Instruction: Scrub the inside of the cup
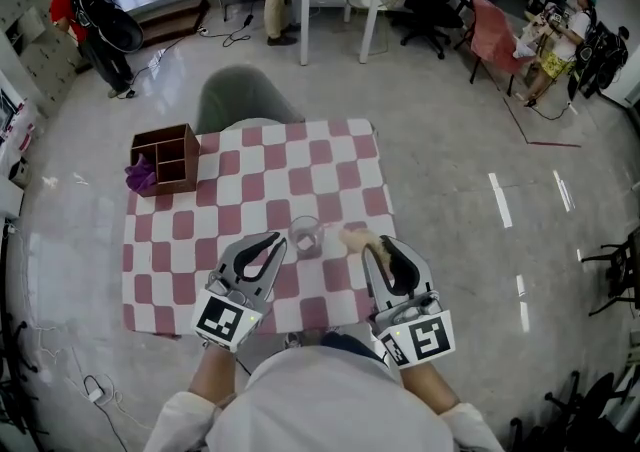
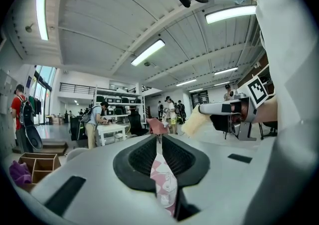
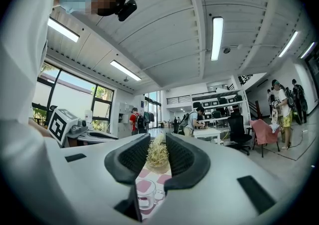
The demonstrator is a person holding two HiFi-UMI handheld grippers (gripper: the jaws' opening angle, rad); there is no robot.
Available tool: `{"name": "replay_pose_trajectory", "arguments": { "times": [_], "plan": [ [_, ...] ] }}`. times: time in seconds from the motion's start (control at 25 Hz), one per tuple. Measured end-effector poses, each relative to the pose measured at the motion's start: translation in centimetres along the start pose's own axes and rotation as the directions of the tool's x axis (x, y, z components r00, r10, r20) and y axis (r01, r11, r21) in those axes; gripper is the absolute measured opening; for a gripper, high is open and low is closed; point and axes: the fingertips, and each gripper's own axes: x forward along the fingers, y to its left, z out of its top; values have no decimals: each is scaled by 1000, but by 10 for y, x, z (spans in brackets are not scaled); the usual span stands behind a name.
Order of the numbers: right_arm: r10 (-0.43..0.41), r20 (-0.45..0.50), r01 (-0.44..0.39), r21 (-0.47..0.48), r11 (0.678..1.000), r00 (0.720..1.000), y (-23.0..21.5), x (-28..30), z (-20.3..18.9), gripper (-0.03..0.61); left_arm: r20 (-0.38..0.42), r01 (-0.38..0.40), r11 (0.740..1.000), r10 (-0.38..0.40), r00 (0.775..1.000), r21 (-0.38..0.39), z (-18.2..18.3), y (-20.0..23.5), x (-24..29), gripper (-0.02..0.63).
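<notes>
- Your left gripper (image 1: 272, 240) has its jaws closed on nothing. It sits just beside the cup, at the cup's 8 o'clock.
- Your right gripper (image 1: 372, 246) has its jaws clamped on a straw-coloured fibrous scrubber (image 1: 355, 237), which points towards 9 o'clock.
- The clear glass cup (image 1: 306, 236) stands upright on the checked surface (image 1: 330, 165), between your two grippers. The scrubber's tip is just beside the cup at its 3 o'clock, outside it.
- A wooden organiser (image 1: 165, 155) holding a purple cloth (image 1: 140, 176) sits at the surface's 10 o'clock corner, well apart from the cup.
</notes>
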Motion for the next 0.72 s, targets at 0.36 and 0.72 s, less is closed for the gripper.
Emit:
{"name": "replay_pose_trajectory", "arguments": {
  "times": [0.36,0.72],
  "plan": [
    [7,0,-7,-13,1000,1000,-10,9,0,106,-5,1,1000,-1,1000,8,-26,9,23,35],
    [10,-24,-10,-13,1000,1000,-12,12,-9,106,-48,46,998,-48,998,-34,-64,2,34,200]
  ]
}}
